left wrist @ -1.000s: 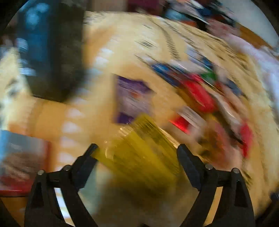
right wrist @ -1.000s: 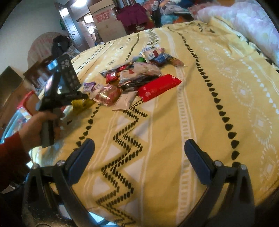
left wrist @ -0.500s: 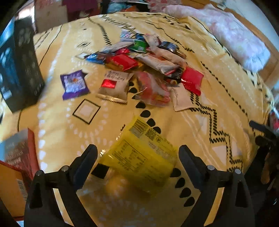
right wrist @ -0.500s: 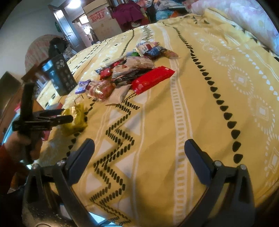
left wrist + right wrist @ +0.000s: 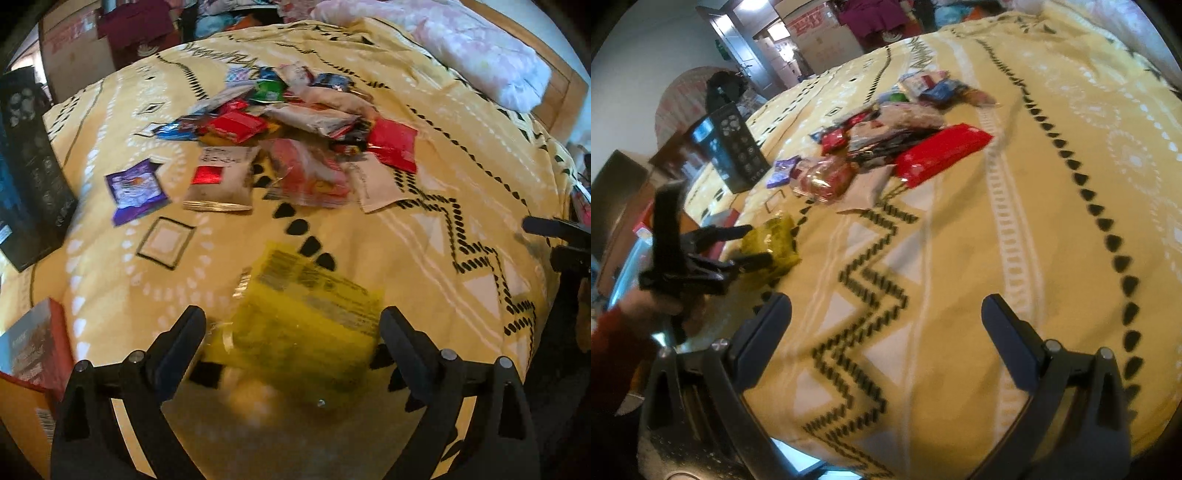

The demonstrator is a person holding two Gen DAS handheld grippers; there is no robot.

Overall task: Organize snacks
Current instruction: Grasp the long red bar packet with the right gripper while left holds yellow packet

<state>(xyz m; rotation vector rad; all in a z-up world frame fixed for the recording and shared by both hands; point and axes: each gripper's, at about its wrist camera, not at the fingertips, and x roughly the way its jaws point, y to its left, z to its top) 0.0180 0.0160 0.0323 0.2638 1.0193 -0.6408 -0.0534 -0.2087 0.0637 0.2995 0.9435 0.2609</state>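
Now the left tongs (image 5: pixel 291 343) are wide open around the yellow bag (image 5: pixel 306 314), which lies on the bed (image 5: pixel 424 236) near its edge. It looks let go, though blur hides the pads. The right tongs (image 5: pixel 886 325) are open and hold nothing. A bump could knock the bag off the bed.

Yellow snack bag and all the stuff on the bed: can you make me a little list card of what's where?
yellow snack bag: between the left gripper fingers, no pad pressing on it
left gripper: open
right gripper: open, nothing between its fingers
snack pile: mid-bed, loose and mixed
purple packet: lies left of the pile
black box: stands at the left edge
surface: yellow patterned bedspread
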